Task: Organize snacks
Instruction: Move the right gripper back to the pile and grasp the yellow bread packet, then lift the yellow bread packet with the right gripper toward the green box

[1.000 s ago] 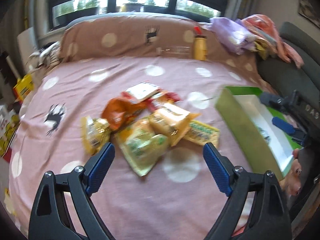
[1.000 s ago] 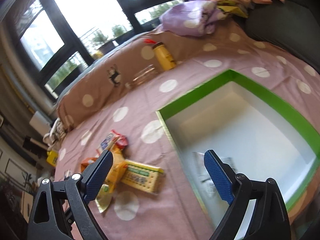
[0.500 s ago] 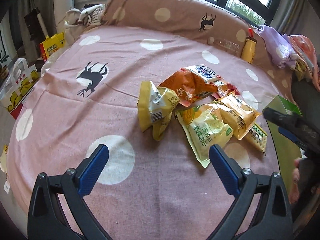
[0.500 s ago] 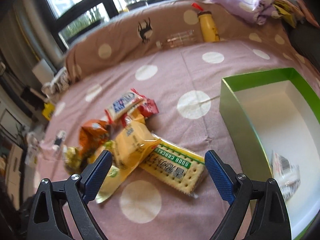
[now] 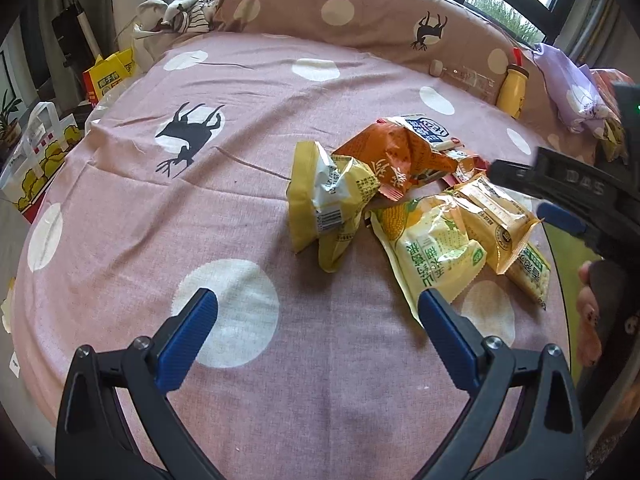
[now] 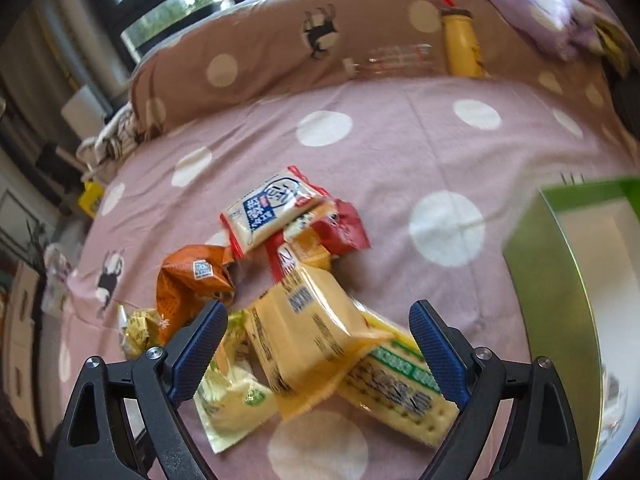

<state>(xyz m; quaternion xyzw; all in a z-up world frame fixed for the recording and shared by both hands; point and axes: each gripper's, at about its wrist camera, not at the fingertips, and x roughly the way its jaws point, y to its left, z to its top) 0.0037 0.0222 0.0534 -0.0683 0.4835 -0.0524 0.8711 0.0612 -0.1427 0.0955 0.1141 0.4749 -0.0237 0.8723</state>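
A pile of snack packets lies on the pink dotted bedspread [image 5: 240, 168]: a yellow packet [image 5: 324, 204], an orange bag [image 5: 394, 156], a corn snack bag [image 5: 432, 252] and a tan packet [image 5: 496, 216]. My left gripper [image 5: 316, 332] is open and empty, short of the pile. My right gripper [image 6: 320, 344] is open and empty, right above the tan packet [image 6: 308, 332] and the cracker pack [image 6: 400, 388]. It also shows at the right in the left wrist view [image 5: 560, 200]. The green box [image 6: 560, 264] stands to the right.
A yellow bottle [image 6: 460, 48] and a clear bottle [image 6: 396, 60] lie against the brown pillow [image 6: 280, 60]. Purple cloth [image 5: 568, 92] is piled at the far right. Bags [image 5: 44, 152] stand on the floor left of the bed.
My right gripper has swung left from over the green box to above the snack pile and come down close. My left gripper has shifted left and moved nearer the bedspread. Both stay open.
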